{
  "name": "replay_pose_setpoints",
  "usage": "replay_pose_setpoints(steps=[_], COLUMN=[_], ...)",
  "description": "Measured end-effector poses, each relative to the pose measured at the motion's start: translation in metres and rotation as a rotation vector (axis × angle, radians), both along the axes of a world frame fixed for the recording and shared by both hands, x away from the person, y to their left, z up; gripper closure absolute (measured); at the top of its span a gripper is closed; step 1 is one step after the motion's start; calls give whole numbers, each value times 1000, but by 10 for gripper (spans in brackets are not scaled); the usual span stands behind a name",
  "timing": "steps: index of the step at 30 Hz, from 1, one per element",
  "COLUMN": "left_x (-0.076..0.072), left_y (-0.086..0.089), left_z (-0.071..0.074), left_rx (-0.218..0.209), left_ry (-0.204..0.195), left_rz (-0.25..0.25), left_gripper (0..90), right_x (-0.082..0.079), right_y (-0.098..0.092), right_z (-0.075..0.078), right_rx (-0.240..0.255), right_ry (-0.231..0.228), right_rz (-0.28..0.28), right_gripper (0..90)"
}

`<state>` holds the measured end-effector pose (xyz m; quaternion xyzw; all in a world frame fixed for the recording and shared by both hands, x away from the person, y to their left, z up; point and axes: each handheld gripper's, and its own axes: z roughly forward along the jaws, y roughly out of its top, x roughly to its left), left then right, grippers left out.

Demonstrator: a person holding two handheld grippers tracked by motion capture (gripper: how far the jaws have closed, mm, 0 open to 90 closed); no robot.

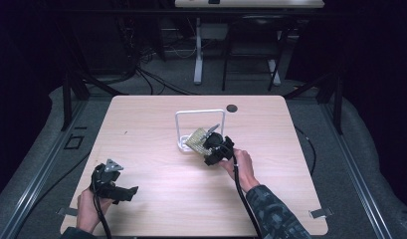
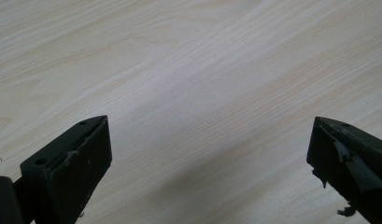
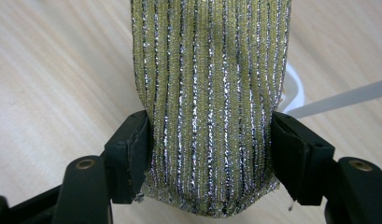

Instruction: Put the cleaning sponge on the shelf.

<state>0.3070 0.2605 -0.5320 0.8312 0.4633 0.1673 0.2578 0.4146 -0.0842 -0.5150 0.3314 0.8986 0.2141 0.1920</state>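
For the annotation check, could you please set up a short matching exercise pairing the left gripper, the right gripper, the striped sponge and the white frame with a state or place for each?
Column one:
1. left gripper
2. right gripper
3. striped sponge
4. white frame

Column two:
A. stands on the table behind the sponge
B. jaws apart over bare wood
C. green-gold with silver lines
D. jaws closed on both sides of the sponge

Pairs: 1-B, 2-D, 3-C, 4-A
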Motion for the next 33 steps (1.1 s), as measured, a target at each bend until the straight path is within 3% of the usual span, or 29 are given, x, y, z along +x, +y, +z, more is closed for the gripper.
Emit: replay_pose_setpoints(steps=[18, 33], left_x=[-1, -1], left_y=[0, 0], left_z=[1, 0], left_rx=[-1, -3], left_ry=[8, 7], left_rz=[-5, -10], left_gripper=[1, 1], right_x=[24, 38], right_y=[16, 25], right_z=[-12, -26], right_rx=[-43, -47], right_ry=[-7, -17], right_rz=[-53, -88], right_gripper=[323, 304])
